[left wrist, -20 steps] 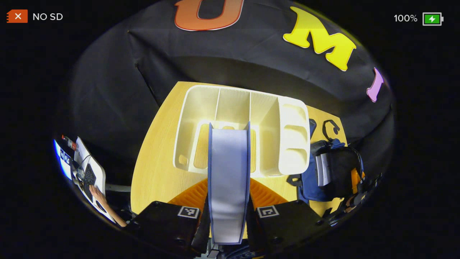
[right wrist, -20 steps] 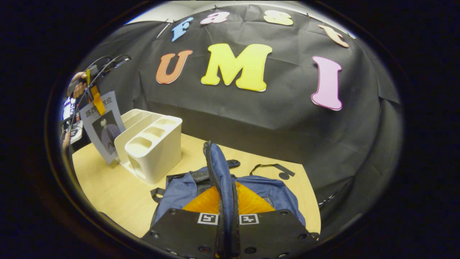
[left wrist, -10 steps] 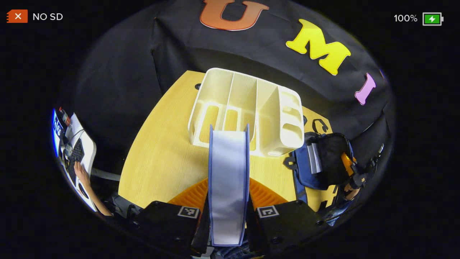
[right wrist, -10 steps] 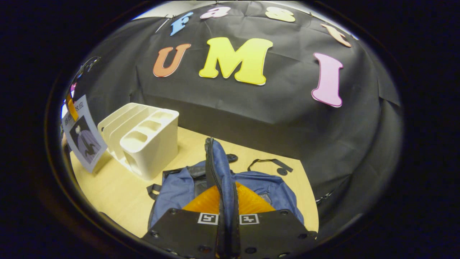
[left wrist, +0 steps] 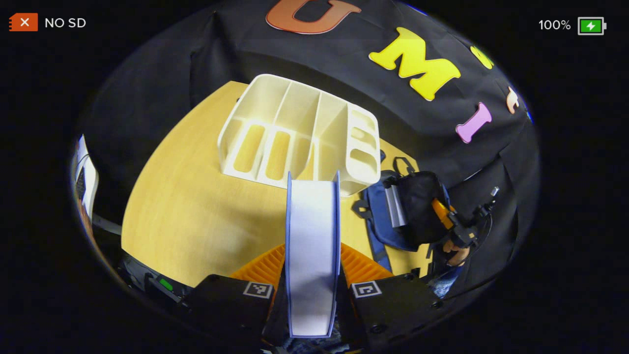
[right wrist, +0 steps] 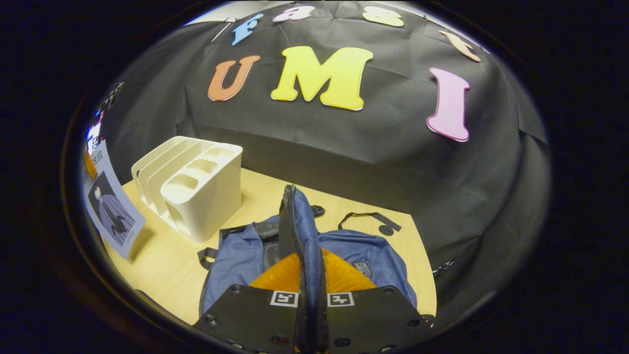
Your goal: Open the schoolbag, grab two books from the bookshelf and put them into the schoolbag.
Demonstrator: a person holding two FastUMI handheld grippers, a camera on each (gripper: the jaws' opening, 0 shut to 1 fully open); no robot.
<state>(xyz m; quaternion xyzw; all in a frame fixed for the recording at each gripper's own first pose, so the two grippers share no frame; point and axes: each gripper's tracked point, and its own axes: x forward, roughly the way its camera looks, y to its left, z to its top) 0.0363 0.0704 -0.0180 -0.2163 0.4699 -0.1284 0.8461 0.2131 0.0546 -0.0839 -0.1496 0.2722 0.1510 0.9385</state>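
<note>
The schoolbag [right wrist: 373, 255] lies on the bench [right wrist: 162, 270] just beside the white bookshelf [right wrist: 196, 182], its mouth held up and apart by the right gripper [right wrist: 309, 275], whose fingers are clamped on the raised blue zipper edge [right wrist: 294, 221]. In the left gripper view the bag [left wrist: 381, 226] sits at the rack's right end, and a pale book [left wrist: 394, 212] already stands inside its dark opening, so the first book seems to be packed. The left gripper [left wrist: 313, 275] has its fingers pressed on both covers of a second book [left wrist: 313, 255], held spine-outward above the bench [left wrist: 186, 221] in front of the bookshelf [left wrist: 300, 132], whose slots all look empty. In the right gripper view that book [right wrist: 110, 211] hangs at the far left, clear of the rack and off the bench. By my reading the opening and both pick-ups are done; what remains is carrying this book across to the bag and sliding it in beside the first, then letting go. The open mouth looks narrow, so a cover corner could catch on the zipper edge.
</note>
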